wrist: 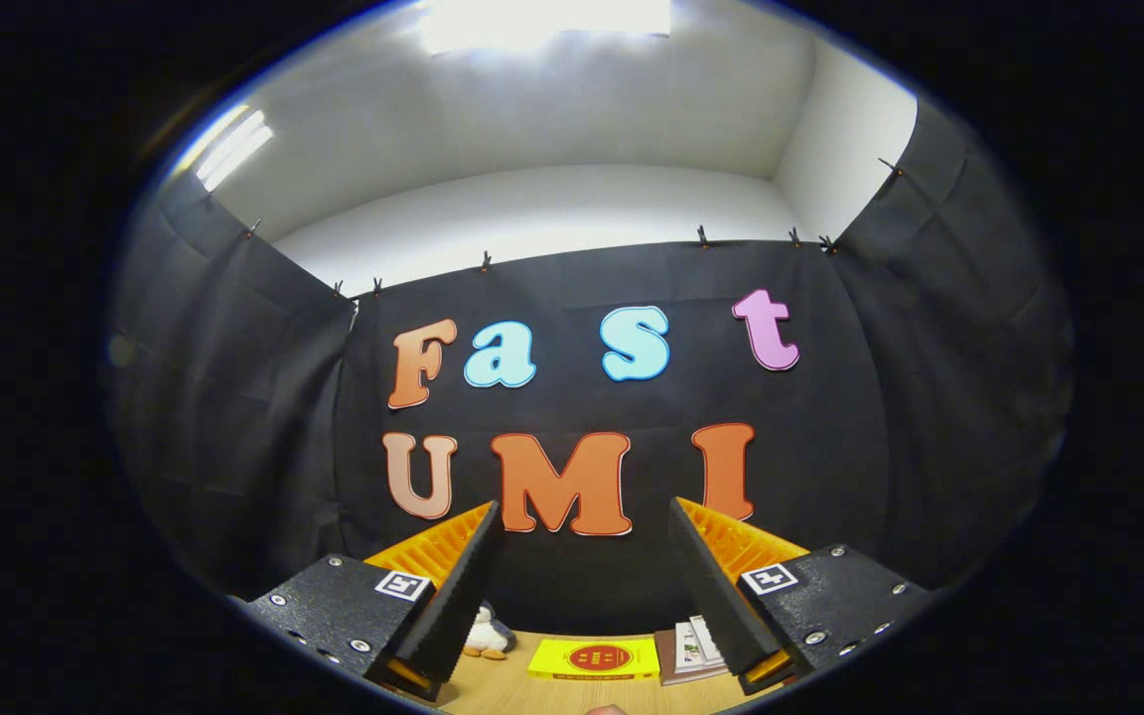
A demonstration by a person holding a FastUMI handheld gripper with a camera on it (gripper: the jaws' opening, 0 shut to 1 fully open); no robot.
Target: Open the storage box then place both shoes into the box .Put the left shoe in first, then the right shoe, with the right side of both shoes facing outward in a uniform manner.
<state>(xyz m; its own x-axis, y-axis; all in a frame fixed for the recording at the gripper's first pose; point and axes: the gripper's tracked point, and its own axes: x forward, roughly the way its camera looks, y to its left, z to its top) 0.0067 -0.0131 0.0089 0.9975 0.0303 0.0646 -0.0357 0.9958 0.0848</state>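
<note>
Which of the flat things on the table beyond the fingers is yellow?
The flat yellow box, lying between the open hand-held gripper's fingers. The booklets beside it are brownish with pale pages; the small penguin toy is not flat.

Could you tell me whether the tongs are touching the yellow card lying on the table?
Apart. The gripper view shows the tongs open and raised, with the yellow card flat on the table between and beyond the fingers, table surface and booth wall visible around it.

A recording booth: black cloth walls clipped up around a wooden table.
</note>
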